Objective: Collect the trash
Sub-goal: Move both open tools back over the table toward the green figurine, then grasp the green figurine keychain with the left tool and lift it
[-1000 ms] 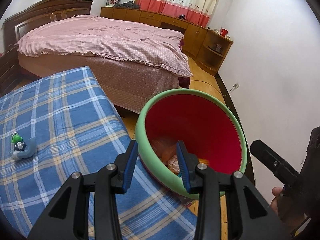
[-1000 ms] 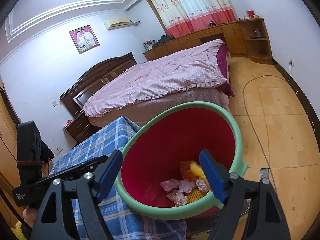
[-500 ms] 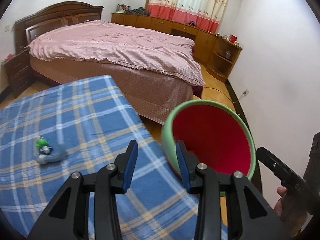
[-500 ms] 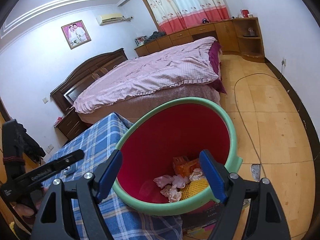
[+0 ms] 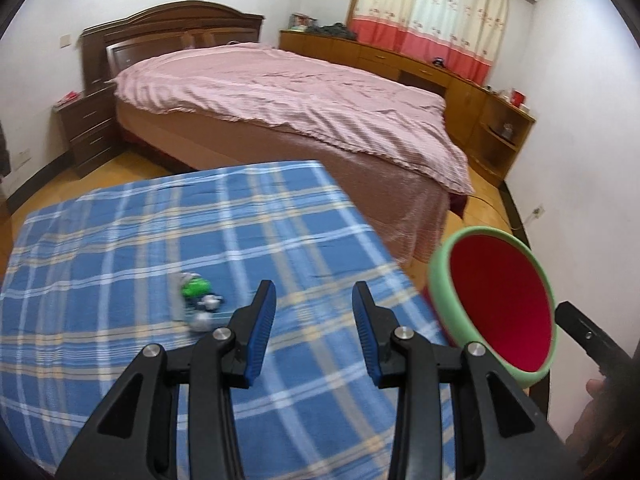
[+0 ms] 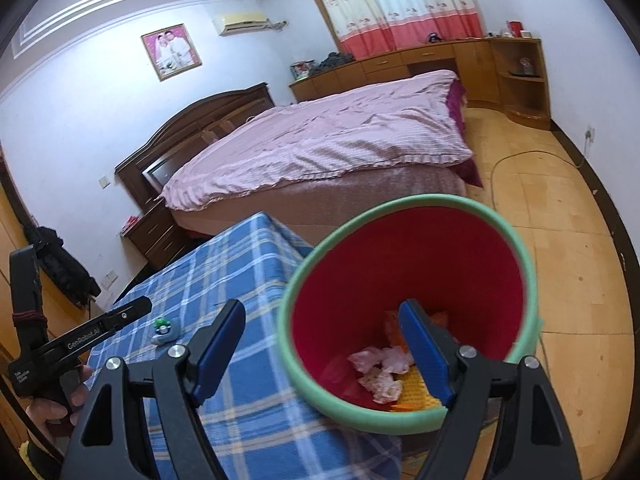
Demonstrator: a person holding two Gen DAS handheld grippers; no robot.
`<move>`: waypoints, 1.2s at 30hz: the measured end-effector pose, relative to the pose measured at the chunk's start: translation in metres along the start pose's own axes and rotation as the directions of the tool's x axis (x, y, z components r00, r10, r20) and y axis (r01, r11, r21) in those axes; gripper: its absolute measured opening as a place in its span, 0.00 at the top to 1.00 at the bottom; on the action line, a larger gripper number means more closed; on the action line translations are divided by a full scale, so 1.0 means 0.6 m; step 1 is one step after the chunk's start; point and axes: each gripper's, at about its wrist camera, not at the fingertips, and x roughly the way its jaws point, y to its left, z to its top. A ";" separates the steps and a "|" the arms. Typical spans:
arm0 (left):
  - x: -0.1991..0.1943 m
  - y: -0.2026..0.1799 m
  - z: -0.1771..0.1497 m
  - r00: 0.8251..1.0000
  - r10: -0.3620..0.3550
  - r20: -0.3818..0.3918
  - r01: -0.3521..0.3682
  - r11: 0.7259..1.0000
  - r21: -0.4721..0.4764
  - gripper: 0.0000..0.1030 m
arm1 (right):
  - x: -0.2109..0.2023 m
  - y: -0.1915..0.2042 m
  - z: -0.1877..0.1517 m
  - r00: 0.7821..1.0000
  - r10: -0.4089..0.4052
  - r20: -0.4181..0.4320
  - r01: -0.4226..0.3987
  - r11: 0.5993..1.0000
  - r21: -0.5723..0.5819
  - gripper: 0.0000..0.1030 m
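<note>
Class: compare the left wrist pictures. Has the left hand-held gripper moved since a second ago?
Yes. The left hand-held gripper swung left, away from the bin, toward the green item on the plaid cloth.

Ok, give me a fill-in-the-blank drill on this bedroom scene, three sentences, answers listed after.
1. The red bin with the green rim holds crumpled pink ____.
2. The small green-and-grey wrapper lies on the blue ____ cloth.
3. The jaws of the left gripper are ____.

Answers: tissues; plaid; open
</note>
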 end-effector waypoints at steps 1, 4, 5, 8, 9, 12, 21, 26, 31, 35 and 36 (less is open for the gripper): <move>0.001 0.011 0.001 1.000 0.011 -0.003 -0.011 1.000 -0.007 0.62 | 0.005 0.010 0.001 1.000 0.007 -0.003 -0.007 1.000 -0.008 0.21; 0.005 0.041 0.004 0.999 0.045 -0.014 -0.045 0.999 -0.027 0.62 | 0.020 0.037 0.003 1.000 0.024 -0.014 -0.025 0.999 -0.032 0.21; 0.007 0.051 0.004 0.998 0.057 -0.020 -0.057 0.998 -0.034 0.62 | 0.026 0.045 0.003 0.999 0.027 -0.019 -0.028 0.999 -0.038 0.21; 0.018 0.078 0.006 0.995 0.088 -0.037 -0.090 0.995 -0.049 0.62 | 0.043 0.066 0.003 0.998 0.044 -0.037 -0.046 0.998 -0.051 0.21; 0.023 0.087 0.007 0.994 0.097 -0.043 -0.100 0.994 -0.055 0.62 | 0.050 0.073 0.002 0.998 0.049 -0.044 -0.051 0.997 -0.055 0.21; 0.041 0.109 0.006 0.992 0.112 -0.066 -0.116 0.991 -0.070 0.62 | 0.065 0.085 -0.001 0.997 0.053 -0.059 -0.057 0.996 -0.067 0.21; 0.099 0.134 0.002 0.986 0.111 -0.126 -0.122 0.989 -0.082 0.62 | 0.111 0.097 -0.010 0.994 0.036 -0.102 -0.044 0.997 -0.071 0.21; 0.124 0.135 -0.002 0.983 0.103 -0.152 -0.116 0.990 -0.082 0.62 | 0.127 0.100 -0.013 0.993 0.032 -0.117 -0.040 0.997 -0.069 0.22; 0.139 0.136 -0.003 0.980 0.115 -0.162 -0.129 0.988 -0.082 0.62 | 0.137 0.096 -0.015 0.991 0.029 -0.127 -0.038 0.997 -0.070 0.22; 0.151 0.139 -0.003 0.975 0.135 -0.177 -0.153 0.984 -0.087 0.68 | 0.140 0.095 -0.017 0.990 0.030 -0.134 -0.039 0.997 -0.070 0.22; 0.153 0.141 -0.004 0.974 0.135 -0.180 -0.153 0.984 -0.090 0.68 | 0.140 0.095 -0.018 0.990 0.030 -0.135 -0.040 0.997 -0.069 0.22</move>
